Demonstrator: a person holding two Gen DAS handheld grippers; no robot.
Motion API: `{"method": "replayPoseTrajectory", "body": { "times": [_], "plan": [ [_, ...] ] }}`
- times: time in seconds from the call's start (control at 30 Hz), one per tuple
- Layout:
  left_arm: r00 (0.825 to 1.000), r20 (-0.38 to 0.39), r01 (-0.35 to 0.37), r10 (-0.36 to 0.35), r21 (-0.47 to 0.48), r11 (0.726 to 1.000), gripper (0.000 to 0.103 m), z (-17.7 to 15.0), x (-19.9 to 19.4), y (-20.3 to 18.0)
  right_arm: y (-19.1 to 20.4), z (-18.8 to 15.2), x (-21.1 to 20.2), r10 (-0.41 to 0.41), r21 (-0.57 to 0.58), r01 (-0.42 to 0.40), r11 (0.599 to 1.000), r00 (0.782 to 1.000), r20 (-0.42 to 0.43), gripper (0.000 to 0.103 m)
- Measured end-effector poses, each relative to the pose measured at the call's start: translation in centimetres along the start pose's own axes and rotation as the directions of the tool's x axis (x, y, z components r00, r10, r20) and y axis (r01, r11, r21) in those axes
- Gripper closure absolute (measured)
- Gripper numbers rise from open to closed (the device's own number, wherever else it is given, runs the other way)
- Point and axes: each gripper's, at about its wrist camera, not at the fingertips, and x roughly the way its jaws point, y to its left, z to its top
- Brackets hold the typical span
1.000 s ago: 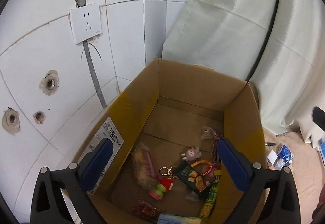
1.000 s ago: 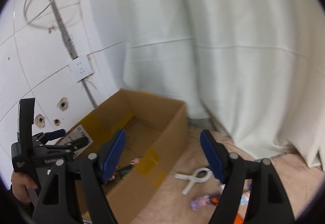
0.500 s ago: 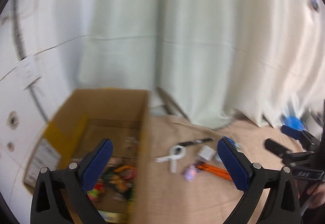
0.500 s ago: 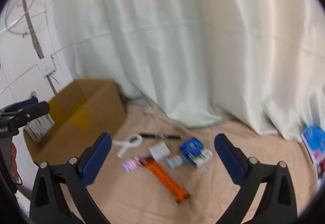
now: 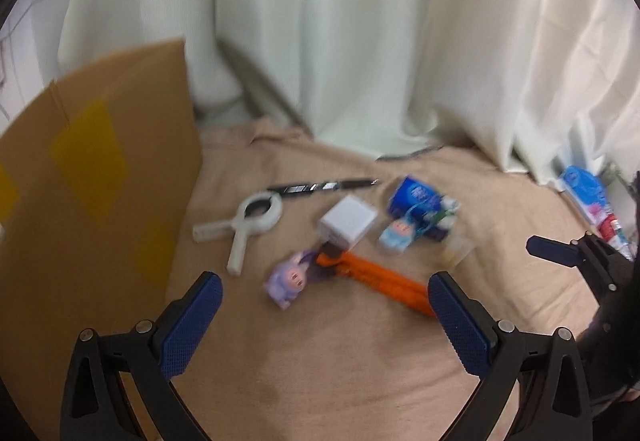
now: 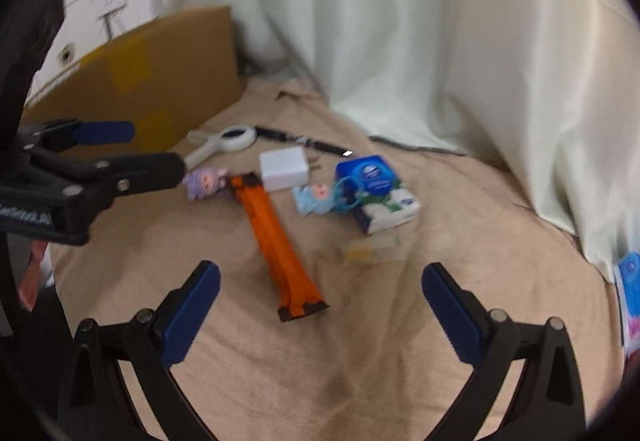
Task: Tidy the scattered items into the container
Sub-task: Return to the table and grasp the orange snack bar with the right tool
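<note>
**A:** Right wrist view: right gripper (image 6: 320,289) is spread wide with nothing in it, hovering over the tan cloth (image 6: 360,381). Nearest thing is the orange packet (image 6: 280,237), then the tissue pack (image 6: 378,193) and white charger (image 6: 283,168).

**B:** Same for the left gripper (image 5: 325,305), wide open, empty. Purple toy (image 5: 287,279) sits just ahead of it, white clip (image 5: 250,223) past that, and the cardboard box (image 5: 96,201) stands at the left by the curtain (image 5: 360,41).

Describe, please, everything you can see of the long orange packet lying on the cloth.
The orange packet is a long, flat wrapper, seemingly glossy plastic, with dark crimped ends. It lies flat on the beige cloth, unheld. Its far end sits beside the purple plush toy and close to the white charger block; whether they touch is unclear.
</note>
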Motion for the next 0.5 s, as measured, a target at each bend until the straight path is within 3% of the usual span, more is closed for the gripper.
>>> {"method": "replayPoseTrajectory", "body": {
  "times": [0.1, 0.23, 0.4, 0.5],
  "plan": [
    [1.0, -0.011, 0.014, -0.014, -0.028, 1.0, 0.0, -1.0, 1.3, 1.1, 0.5, -0.1, 1.6, 0.062, -0.039, -0.064, 0.997, 0.997, -0.034, 0.014],
    [1.0, -0.016, 0.022, -0.023, -0.049, 0.999, 0.0, -1.8, 2.4, 2.4, 1.1, 0.4, 3.9, 0.116, -0.075, -0.122, 0.99, 0.99, -0.077, 0.021],
    [0.999, -0.042, 0.005, -0.005, -0.006, 1.0, 0.0, -2.2, 3.3, 3.2, 2.0, 1.6, 5.7, 0.172, -0.109, -0.185, 0.977, 0.978, -0.118, 0.041],
    [0.999, -0.048, 0.0, 0.001, 0.012, 1.0, 0.0, -2.3, 3.9, 3.3, 2.1, 1.5, 6.6, 0.187, -0.107, -0.203, 0.973, 0.971, -0.146, 0.045]
  ]
}}
